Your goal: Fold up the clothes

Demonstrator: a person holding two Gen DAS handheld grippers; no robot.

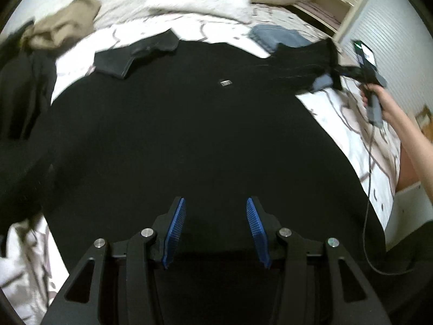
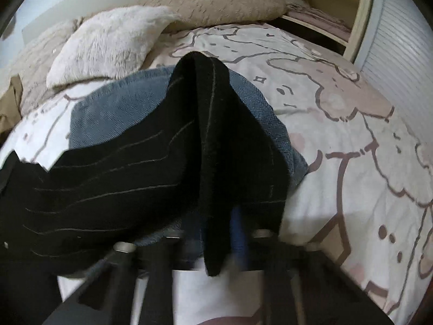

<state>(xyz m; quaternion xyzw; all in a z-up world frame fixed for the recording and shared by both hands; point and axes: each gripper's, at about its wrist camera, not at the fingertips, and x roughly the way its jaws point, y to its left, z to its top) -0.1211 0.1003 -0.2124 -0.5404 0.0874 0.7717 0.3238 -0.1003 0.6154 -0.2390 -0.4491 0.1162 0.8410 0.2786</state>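
Note:
A large black garment (image 1: 189, 124) lies spread flat on the bed, with a small label (image 1: 225, 82) near its collar (image 1: 135, 57). My left gripper (image 1: 216, 208) hovers over its near part, open, with nothing between the blue pads (image 1: 176, 227). At the right, a hand holds my right gripper (image 1: 338, 70), which is shut on the garment's ribbed sleeve (image 1: 303, 65) and keeps its end raised. In the right wrist view the sleeve (image 2: 216, 149) hangs over my right gripper (image 2: 219, 233) and hides most of the blurred fingers.
Folded blue denim (image 1: 278, 38) (image 2: 113, 108) lies under the sleeve end. A beige garment (image 1: 62, 24) and dark clothes (image 1: 21, 86) are piled at the left. A white fluffy pillow (image 2: 108, 46) and a beige pillow (image 2: 222, 2) sit at the headboard; a shelf (image 2: 324, 13) and a cable (image 1: 368, 189) are at the right.

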